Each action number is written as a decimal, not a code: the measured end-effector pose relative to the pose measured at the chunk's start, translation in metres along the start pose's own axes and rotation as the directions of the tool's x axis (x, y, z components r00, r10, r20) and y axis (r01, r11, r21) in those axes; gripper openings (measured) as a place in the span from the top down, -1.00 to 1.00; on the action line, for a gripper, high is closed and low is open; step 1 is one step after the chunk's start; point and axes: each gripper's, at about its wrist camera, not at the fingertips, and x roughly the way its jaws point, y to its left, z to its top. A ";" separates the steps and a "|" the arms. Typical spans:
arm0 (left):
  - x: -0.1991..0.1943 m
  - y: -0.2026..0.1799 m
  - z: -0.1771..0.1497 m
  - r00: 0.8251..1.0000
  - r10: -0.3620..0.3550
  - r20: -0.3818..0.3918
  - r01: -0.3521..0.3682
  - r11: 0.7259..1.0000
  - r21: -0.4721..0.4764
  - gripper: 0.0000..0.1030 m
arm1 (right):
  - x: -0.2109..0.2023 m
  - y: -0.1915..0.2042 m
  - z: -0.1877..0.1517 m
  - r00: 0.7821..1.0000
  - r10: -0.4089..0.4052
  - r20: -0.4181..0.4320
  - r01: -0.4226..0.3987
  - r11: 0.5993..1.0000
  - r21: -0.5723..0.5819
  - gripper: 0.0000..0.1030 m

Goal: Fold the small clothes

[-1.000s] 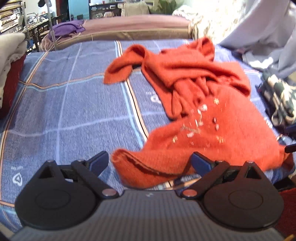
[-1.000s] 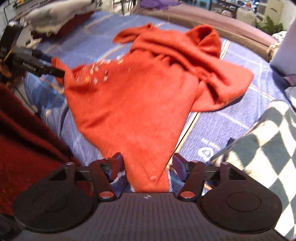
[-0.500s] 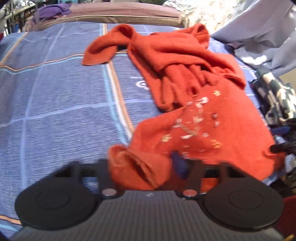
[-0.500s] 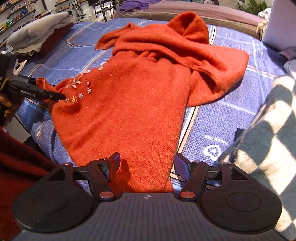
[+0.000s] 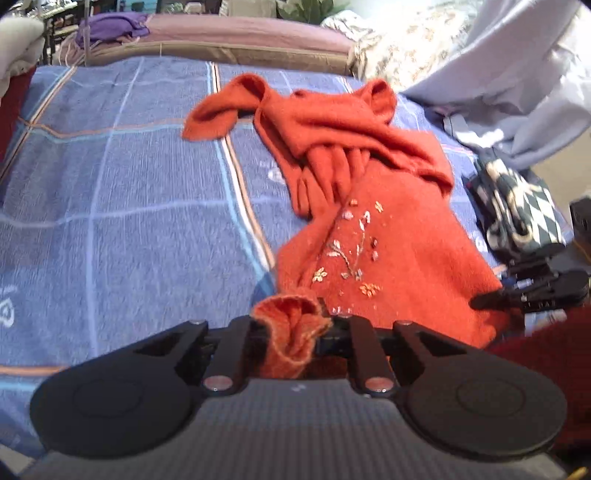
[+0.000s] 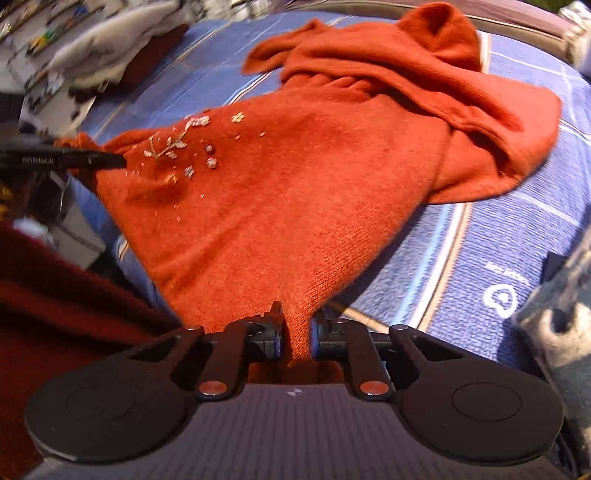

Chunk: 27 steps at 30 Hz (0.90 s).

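Sweater (image 5: 391, 236), orange-red knit, lies on the blue striped blanket (image 5: 129, 206) covering the bed. Long axis runs from the hem at the near edge toward the far end, where the sleeves and neck are bunched and crossed over one another. One sleeve (image 5: 218, 110) points out to the left in the left wrist view. Hem end points toward both grippers. Small embroidered flowers and beads (image 5: 351, 254) sit on the lower body, nearer the left-hand corner.

Left gripper (image 5: 291, 332): clenched on a gathered hem corner; the fabric wads up between the fingers. Right gripper (image 6: 297, 332): clenched on the other hem corner, the cloth pulled into a narrow taut neck between the pads, the body fanning out wide beyond it.

Left wrist view only: a dark patterned cloth (image 5: 517, 206) lying just beside the sweater's right edge, pale blue-grey fabric (image 5: 517, 92) heaped beyond it, a purple garment (image 5: 110, 29) at the far end of the bed. The right gripper (image 5: 532, 293) shows side-on at the hem.

Right wrist view only: the left gripper (image 6: 110, 160) seen side-on, tips buried in the embroidered corner; a grey-white pile (image 6: 118, 44) at far left; the sweater's right side draped in a thick fold (image 6: 498, 129) over the blanket (image 6: 498, 240); a white heart mark (image 6: 502, 299) on it.
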 end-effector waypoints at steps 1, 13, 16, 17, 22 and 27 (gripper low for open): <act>-0.001 0.002 -0.006 1.000 0.013 -0.019 -0.013 1.000 -0.001 0.75 | 0.003 0.006 -0.002 1.000 -0.001 -0.026 0.001 0.999 -0.033 0.53; -0.032 0.026 0.017 0.976 0.198 0.088 -0.198 0.980 -0.015 -0.68 | -0.044 0.000 0.027 0.986 -0.151 0.071 0.160 0.975 -0.153 -0.78; -0.034 0.032 0.048 0.949 0.270 0.161 -0.270 0.963 -0.024 -0.76 | -0.056 -0.013 0.053 0.960 -0.200 0.196 0.232 0.960 -0.158 -0.88; -0.029 0.032 0.059 0.944 0.282 0.174 -0.282 0.959 -0.027 -0.76 | -0.055 -0.015 0.063 0.950 -0.202 0.238 0.244 0.956 -0.163 -0.95; 0.019 0.019 0.114 0.955 0.220 0.200 -0.215 0.975 -0.049 -0.76 | -0.020 -0.004 0.117 0.924 -0.148 0.352 0.252 0.929 -0.271 -0.96; 0.068 -0.004 0.147 0.948 0.269 0.173 -0.277 0.960 0.027 -0.76 | 0.030 0.017 0.151 0.909 -0.160 0.385 0.329 0.842 -0.428 -0.90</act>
